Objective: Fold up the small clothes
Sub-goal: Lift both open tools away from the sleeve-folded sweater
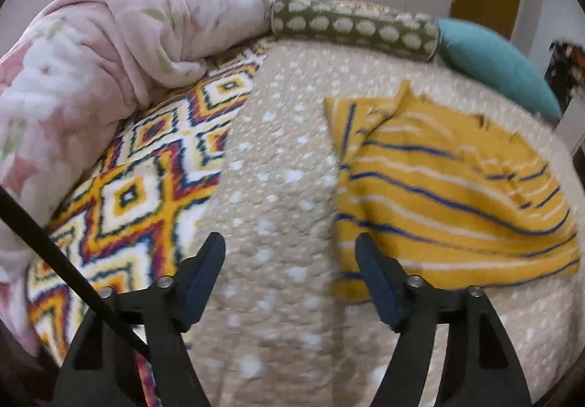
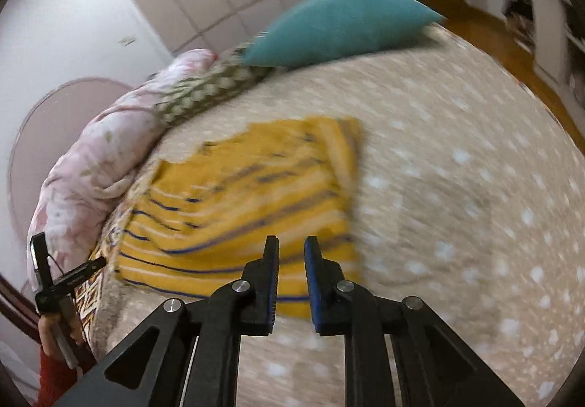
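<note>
A yellow garment with blue and white stripes lies partly folded on the beige dotted bedspread. My left gripper is open and empty above the bedspread, with its right finger at the garment's left edge. In the right wrist view the garment lies ahead. My right gripper hovers over the garment's near right corner, with its jaws a narrow gap apart and nothing between them. The left gripper shows at the far left of that view.
A pink floral blanket is bunched at the left. A colourful diamond-patterned blanket lies beside it. A green spotted bolster and a teal pillow lie at the bed's far edge. A tiled wall stands behind.
</note>
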The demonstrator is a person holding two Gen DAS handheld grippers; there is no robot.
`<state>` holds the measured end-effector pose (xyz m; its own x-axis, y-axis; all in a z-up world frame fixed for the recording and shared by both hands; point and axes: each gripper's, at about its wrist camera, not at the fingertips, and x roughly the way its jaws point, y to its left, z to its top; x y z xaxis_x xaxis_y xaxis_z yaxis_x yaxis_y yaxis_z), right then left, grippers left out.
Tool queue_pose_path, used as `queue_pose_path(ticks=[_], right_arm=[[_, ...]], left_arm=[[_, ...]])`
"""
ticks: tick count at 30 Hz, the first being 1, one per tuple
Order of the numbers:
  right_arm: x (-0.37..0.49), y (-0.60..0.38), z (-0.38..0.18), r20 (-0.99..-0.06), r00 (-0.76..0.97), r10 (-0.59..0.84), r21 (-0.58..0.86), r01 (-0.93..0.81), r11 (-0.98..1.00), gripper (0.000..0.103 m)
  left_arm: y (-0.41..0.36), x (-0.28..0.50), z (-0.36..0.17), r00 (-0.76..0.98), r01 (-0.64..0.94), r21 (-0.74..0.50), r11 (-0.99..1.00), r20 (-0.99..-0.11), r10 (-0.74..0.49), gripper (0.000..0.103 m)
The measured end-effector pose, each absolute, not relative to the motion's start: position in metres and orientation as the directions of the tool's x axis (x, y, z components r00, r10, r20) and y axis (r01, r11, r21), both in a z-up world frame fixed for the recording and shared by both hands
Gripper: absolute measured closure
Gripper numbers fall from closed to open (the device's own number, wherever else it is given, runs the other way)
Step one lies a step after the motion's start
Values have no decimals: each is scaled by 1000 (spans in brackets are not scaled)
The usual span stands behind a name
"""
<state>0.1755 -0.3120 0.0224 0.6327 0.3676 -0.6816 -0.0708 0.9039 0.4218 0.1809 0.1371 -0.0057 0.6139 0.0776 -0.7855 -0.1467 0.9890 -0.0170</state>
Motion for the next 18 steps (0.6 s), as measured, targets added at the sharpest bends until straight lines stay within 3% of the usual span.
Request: queue_pose_path(ticks=[8,10,18], right_arm=[[235,-157,29,-731,539,418,294,-305,906,87],[258,-126,26,-737,528,422,277,-332,901,87],[353,-18,-14,-802,484,350,170,-377,911,87]], left_arm=[[109,190,-35,640,-156,27,987,-759,122,26],[117,188,-40,643,-173,14,985,-756,123,21],[136,189,-49,637,-150,-108,983,-770,13,20]])
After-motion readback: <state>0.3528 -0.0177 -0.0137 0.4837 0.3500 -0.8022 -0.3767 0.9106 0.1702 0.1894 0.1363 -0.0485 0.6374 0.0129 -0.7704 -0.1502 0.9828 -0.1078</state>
